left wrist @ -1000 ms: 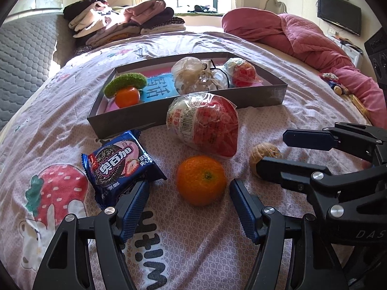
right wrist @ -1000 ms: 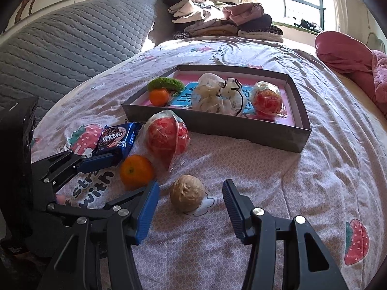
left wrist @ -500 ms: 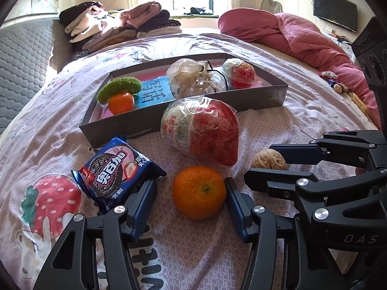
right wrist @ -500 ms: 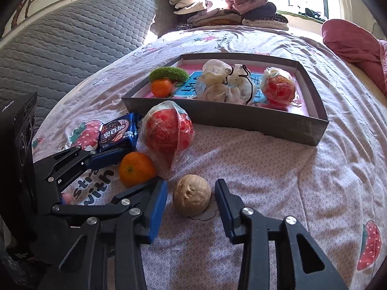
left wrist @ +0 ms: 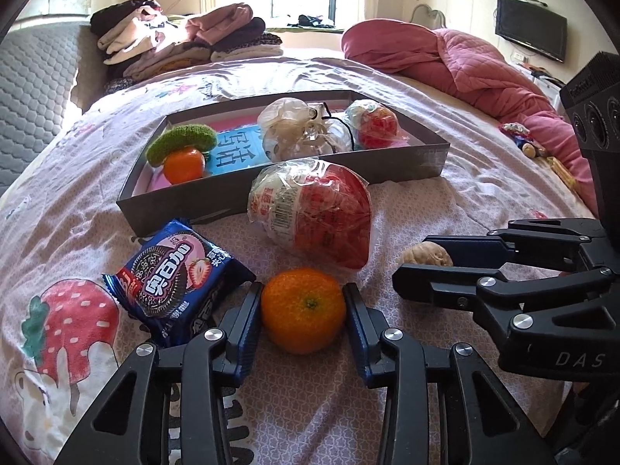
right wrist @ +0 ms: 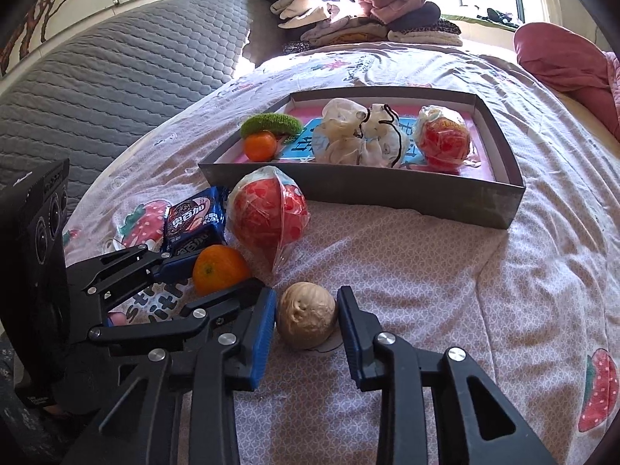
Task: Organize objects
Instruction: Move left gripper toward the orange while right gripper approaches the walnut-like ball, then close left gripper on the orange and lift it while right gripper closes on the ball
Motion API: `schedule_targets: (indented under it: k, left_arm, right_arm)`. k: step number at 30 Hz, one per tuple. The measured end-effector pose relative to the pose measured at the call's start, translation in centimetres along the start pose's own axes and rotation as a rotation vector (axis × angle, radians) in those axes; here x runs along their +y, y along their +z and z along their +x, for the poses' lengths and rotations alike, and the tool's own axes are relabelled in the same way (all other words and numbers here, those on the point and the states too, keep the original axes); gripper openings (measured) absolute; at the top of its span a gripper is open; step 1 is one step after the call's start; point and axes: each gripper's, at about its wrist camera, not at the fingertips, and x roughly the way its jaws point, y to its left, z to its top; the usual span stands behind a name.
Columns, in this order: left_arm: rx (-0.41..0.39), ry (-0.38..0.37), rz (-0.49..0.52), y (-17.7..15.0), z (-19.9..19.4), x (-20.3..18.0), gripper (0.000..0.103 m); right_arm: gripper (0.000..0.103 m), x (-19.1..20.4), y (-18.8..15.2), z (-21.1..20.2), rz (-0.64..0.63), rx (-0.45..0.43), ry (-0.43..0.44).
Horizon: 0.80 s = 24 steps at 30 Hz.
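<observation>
An orange tangerine [left wrist: 303, 310] lies on the bedsheet between the fingers of my left gripper [left wrist: 303, 304], whose pads touch both its sides. A tan walnut [right wrist: 307, 321] sits between the fingers of my right gripper [right wrist: 307, 319], which has closed onto it. The walnut [left wrist: 426, 254] and right gripper also show in the left wrist view, and the tangerine [right wrist: 219, 275] in the right wrist view. A grey tray [left wrist: 217, 203] lies beyond, holding another tangerine, a green knit piece, a plastic bag and a wrapped red ball.
A blue cookie packet [left wrist: 174, 283] lies left of the tangerine. A wrapped red ball [left wrist: 314, 213] leans against the tray's front wall. Folded clothes [left wrist: 186, 42] and a pink quilt [left wrist: 465, 62] lie at the far end of the bed.
Both grippers moved forward and closed: the left around the tangerine, the right around the walnut.
</observation>
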Motion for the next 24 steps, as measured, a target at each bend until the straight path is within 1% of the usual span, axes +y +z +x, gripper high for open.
schedule_targets:
  k: [10, 20, 24]
  left_arm:
    - [-0.020, 0.023, -0.005, 0.1, -0.7, 0.3, 0.041]
    - [-0.028, 0.012, -0.002, 0.1, -1.1, 0.1, 0.041]
    - [-0.029, 0.007, -0.008, 0.2, -1.3, 0.1, 0.041]
  right_arm:
    - [0.033, 0.0, 0.2, -0.8, -0.014, -0.037, -0.019]
    - [0.033, -0.4, 0.1, -0.9, -0.005, -0.036, -0.030]
    - [0.033, -0.4, 0.2, -1.1, -0.006, -0.048, -0.033]
